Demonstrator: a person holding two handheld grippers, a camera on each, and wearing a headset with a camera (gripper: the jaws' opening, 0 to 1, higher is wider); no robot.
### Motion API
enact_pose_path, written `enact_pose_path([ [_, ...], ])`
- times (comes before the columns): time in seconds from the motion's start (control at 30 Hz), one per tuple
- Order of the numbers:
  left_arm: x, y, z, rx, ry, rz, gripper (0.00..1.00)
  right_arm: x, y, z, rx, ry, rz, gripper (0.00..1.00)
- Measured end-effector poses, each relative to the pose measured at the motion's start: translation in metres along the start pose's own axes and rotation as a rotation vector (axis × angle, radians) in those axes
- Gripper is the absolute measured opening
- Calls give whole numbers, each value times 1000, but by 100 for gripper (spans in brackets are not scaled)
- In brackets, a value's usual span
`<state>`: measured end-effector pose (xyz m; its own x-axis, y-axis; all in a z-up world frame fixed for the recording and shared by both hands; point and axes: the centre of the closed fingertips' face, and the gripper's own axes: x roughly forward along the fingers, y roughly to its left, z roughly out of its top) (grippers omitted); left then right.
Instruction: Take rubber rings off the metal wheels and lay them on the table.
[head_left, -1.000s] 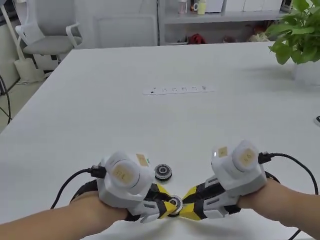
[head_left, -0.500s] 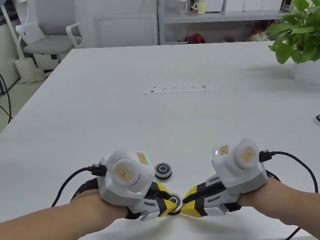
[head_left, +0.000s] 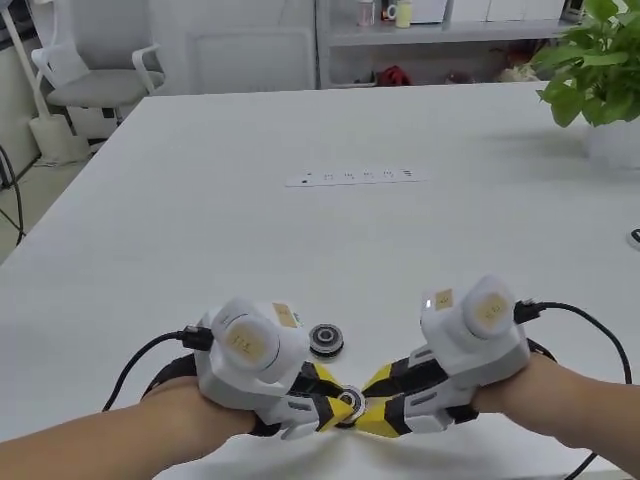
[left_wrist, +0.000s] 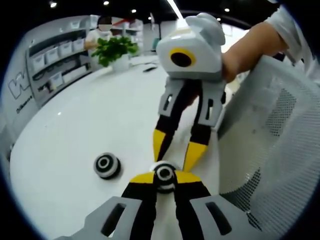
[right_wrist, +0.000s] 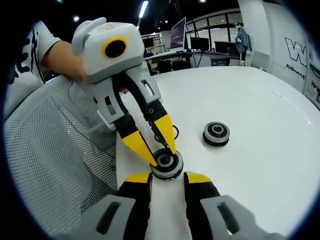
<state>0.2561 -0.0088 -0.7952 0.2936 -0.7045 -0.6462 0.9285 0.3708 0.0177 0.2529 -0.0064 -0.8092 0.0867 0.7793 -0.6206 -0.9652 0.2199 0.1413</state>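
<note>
The left tool (head_left: 335, 406) and right tool (head_left: 366, 409) match: white bodies, black jaws, yellow tips. The wheel (head_left: 348, 402) is silver with a black ring, as is the other wheel (head_left: 326, 340). The tabletop (head_left: 300, 250) is plain white, the plant (head_left: 590, 60) green.

Both grippers are sitting low and close in front of me, nose to nose. The left gripper (head_left: 330, 408) is coming in from the left with its jaws pinching the metal wheel (head_left: 348, 402). In the left gripper view its yellow tips are pressing on both sides of it. The right gripper (head_left: 372, 408) is pointing straight back at it with its jaws spread a bit wider, tips straddling the same wheel. Honestly can't tell if they're actually biting. The left forearm (head_left: 110, 440) and right forearm (head_left: 575, 415) are angling inward from the bottom corners, bare, meeting in a shallow V.
</note>
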Motion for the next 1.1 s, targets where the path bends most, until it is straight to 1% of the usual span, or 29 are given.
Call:
enact_pose_path([
  [0.07, 0, 0, 0, 2, 0, 0, 13, 2, 1, 0, -2, 1, 4, 24],
  [0.13, 0, 0, 0, 1, 0, -1, 13, 3, 3, 0, -11, 7, 9, 23],
  [0.2, 0, -1, 0, 3, 0, -1, 13, 3, 1, -1, -18, 11, -2, 21],
  [0.27, 0, 0, 0, 3, -1, -2, 13, 2, 1, -2, 2, 8, 3, 21],
  [0.63, 0, 0, 0, -7, -4, 1, 13, -1, 0, -4, 29, 7, 5, 16],
  [1.1, 0, 0, 0, -13, -7, 0, 13, -2, 0, -5, 38, 9, 10, 14],
])
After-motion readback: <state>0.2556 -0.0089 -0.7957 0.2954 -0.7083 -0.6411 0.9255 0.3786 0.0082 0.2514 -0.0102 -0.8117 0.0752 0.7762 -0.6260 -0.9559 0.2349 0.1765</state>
